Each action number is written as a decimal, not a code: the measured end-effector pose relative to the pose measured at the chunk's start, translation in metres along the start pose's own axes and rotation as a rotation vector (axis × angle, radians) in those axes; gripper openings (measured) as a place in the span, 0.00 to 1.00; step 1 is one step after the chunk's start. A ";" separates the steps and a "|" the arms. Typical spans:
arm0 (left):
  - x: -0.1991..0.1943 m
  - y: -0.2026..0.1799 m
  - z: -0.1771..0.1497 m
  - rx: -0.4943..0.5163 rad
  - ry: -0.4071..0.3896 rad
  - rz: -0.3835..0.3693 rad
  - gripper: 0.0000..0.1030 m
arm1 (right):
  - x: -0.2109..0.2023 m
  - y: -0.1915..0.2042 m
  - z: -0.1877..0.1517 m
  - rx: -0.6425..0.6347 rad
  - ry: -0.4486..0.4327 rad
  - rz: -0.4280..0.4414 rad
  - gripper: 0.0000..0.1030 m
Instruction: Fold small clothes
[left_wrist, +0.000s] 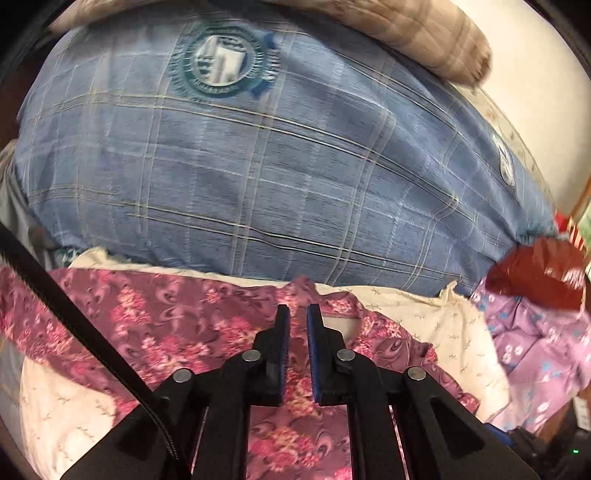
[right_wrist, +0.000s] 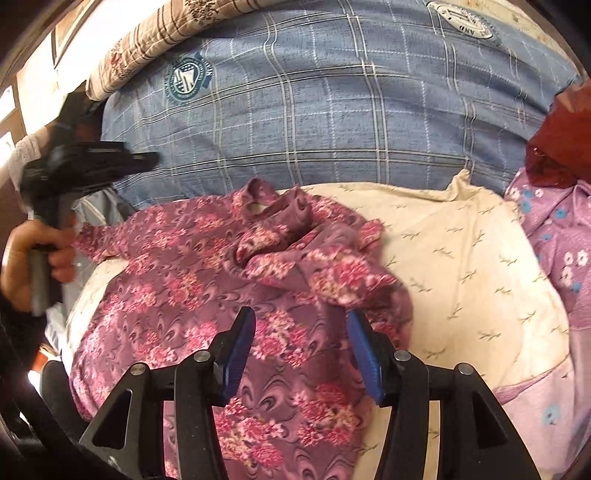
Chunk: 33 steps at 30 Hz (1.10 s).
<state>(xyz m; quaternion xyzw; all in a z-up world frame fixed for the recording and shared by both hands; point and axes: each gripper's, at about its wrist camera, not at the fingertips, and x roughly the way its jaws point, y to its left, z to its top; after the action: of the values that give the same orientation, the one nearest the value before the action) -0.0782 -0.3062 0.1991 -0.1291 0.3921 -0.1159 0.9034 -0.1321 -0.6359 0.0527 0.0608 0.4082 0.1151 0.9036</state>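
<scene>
Pink floral garment (right_wrist: 236, 280) lies rumpled on a cream pillow (right_wrist: 461, 258), its neck opening toward the far side, with the blue plaid cover (right_wrist: 314, 110) beyond. A lilac flowered cloth (right_wrist: 554, 251) and a red bag (right_wrist: 561, 140) crowd the right. Left gripper (left_wrist: 297, 314) is nearly closed with nothing between its fingers, lifted above the garment. Right gripper (right_wrist: 301, 325) is half spread, empty, over the garment's near part.

Even warm indoor light, soft shadows. Heavy fisheye bending at rims. Motion blur over the blue plaid bedcover (left_wrist: 258, 177); left tool (right_wrist: 147, 159) smeared.
</scene>
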 end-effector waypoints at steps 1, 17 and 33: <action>0.004 -0.001 0.001 0.009 0.040 0.006 0.08 | 0.000 0.000 0.003 0.007 -0.003 -0.003 0.51; 0.141 -0.136 -0.046 0.408 0.354 0.102 0.64 | -0.009 -0.008 -0.004 0.039 -0.015 -0.025 0.53; 0.068 -0.029 -0.011 0.110 0.097 -0.010 0.08 | 0.037 -0.033 0.001 -0.017 0.099 -0.145 0.54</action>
<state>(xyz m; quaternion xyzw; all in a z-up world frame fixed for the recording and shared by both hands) -0.0443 -0.3564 0.1550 -0.0752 0.4280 -0.1478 0.8884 -0.1026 -0.6579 0.0203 0.0176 0.4545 0.0555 0.8889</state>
